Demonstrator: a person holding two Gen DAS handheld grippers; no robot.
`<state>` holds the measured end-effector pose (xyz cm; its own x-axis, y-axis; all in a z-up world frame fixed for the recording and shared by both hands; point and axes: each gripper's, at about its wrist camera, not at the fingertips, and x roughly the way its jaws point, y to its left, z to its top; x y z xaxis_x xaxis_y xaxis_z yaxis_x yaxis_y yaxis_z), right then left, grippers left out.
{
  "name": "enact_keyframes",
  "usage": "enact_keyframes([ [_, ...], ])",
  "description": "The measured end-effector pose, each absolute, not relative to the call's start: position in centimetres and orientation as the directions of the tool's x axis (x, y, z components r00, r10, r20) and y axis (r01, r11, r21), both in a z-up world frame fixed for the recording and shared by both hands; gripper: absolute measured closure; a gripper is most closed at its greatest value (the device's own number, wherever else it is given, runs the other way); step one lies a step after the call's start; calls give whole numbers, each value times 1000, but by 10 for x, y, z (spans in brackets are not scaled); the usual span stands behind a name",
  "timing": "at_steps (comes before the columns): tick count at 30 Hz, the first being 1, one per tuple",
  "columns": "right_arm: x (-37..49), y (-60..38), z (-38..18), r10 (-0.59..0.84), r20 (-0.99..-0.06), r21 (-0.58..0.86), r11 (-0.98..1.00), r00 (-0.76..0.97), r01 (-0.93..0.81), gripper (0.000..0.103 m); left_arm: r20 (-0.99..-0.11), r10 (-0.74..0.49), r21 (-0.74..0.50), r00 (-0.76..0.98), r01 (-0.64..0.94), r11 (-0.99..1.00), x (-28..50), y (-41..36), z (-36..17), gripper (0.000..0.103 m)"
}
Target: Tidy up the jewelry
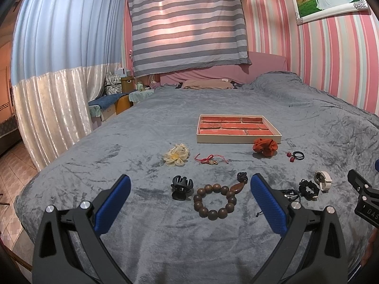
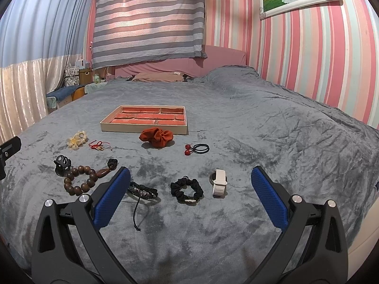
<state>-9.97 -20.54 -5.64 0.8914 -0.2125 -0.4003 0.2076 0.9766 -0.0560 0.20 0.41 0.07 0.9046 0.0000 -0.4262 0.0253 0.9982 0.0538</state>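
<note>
Jewelry lies spread on a grey bedspread (image 1: 154,127). A shallow box (image 1: 236,139) with a red brick-pattern floor sits further back; it also shows in the right wrist view (image 2: 142,127). My left gripper (image 1: 189,189) is open above a wooden bead bracelet (image 1: 214,201) and a black claw clip (image 1: 181,187). My right gripper (image 2: 190,179) is open above a black scrunchie (image 2: 187,189), a white watch (image 2: 219,182) and a black cord bracelet (image 2: 142,191). An orange scrunchie (image 2: 156,137), a cream flower clip (image 1: 176,157), a red string bracelet (image 1: 208,159) and cherry hair ties (image 2: 197,149) lie nearer the box.
A pillow (image 1: 206,84) lies at the bed's head by the pink headboard. Bedside clutter and boxes (image 1: 118,90) stand at the left. The bed's left edge drops to a tiled floor (image 1: 14,170). A striped wall runs along the right.
</note>
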Motion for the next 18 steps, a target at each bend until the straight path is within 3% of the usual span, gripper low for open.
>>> enact_keyframes([
  [18,-95,-206,-61,-216,-413,-62,976,885,209,4,-437,-1,49,900,25,998,6,6,-8,4],
])
